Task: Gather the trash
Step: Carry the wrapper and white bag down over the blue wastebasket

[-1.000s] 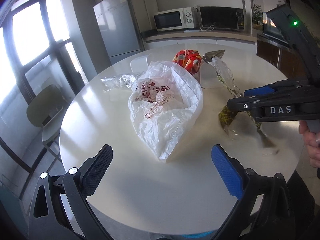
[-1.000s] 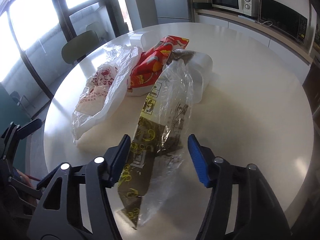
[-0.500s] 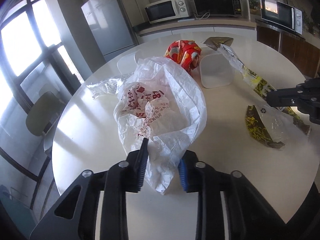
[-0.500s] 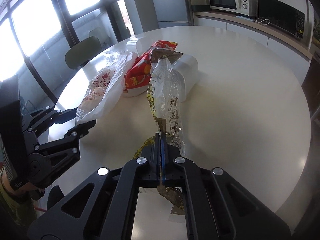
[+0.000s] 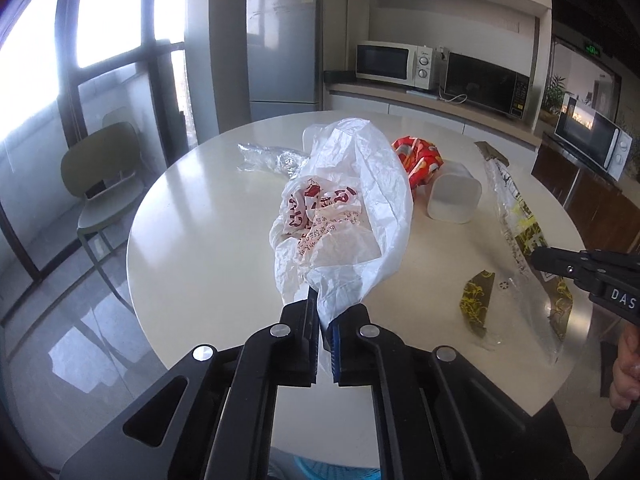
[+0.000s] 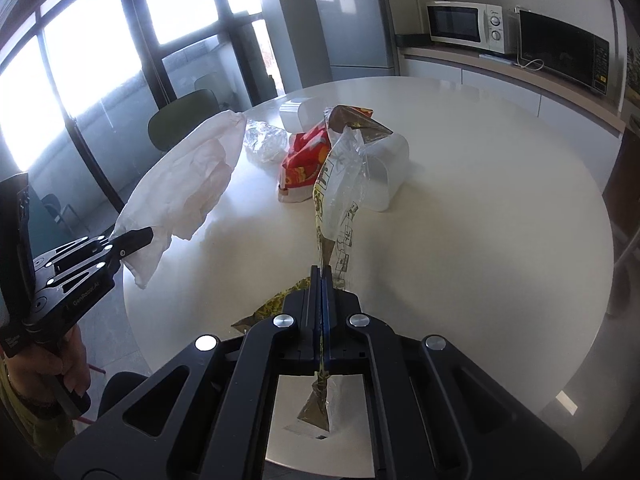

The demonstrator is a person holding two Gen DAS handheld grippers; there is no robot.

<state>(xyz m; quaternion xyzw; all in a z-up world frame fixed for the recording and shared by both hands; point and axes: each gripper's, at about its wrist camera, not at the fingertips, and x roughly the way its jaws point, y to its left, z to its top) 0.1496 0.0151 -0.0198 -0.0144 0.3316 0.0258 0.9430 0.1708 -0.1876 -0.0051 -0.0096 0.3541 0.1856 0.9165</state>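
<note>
My left gripper (image 5: 323,310) is shut on the near end of a white plastic bag with red print (image 5: 344,216), lifting it off the round white table (image 5: 208,240). It also shows at the left of the right wrist view (image 6: 136,240), holding the bag (image 6: 188,184). My right gripper (image 6: 321,276) is shut on a long clear wrapper with yellow and brown print (image 6: 340,184), raised above the table. The wrapper also shows in the left wrist view (image 5: 520,240), with the right gripper (image 5: 538,258) at the right edge.
A red and yellow snack bag (image 5: 420,160), a white plastic container (image 5: 454,196) on its side and a crumpled clear wrapper (image 5: 268,158) lie on the table's far half. A green chair (image 5: 100,176) stands left of the table. A counter with microwaves (image 5: 392,64) runs behind.
Both grippers have closed: the left on the white bag, the right on the printed wrapper. Both have since lifted their pieces up off the table and drawn back.
</note>
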